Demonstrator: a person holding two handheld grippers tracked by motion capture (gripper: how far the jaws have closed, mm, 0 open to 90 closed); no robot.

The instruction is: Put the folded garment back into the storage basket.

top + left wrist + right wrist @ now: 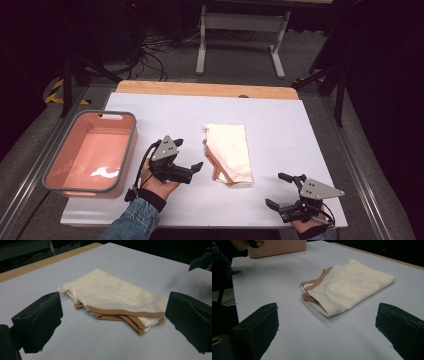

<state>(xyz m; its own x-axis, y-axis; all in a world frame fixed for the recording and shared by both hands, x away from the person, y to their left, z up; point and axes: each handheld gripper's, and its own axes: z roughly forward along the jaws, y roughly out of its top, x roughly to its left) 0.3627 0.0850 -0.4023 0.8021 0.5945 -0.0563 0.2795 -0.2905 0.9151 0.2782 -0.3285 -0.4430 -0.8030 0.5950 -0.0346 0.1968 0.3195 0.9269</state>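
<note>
While both stand wide open and empty, the left gripper (189,153) sits just beside the folded cloth (231,150), the right gripper (278,190) near the counter's (280,120) front edge, bare counter between.

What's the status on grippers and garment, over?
Left gripper open, empty, beside the folded cream garment. Right gripper open, apart from it. Garment flat on table. Nothing in the way.

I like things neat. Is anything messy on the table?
A little. The folded cream garment has tan-trimmed layers poking out unevenly along its left edge. The pink bin sits upright, nothing is spilled.
</note>
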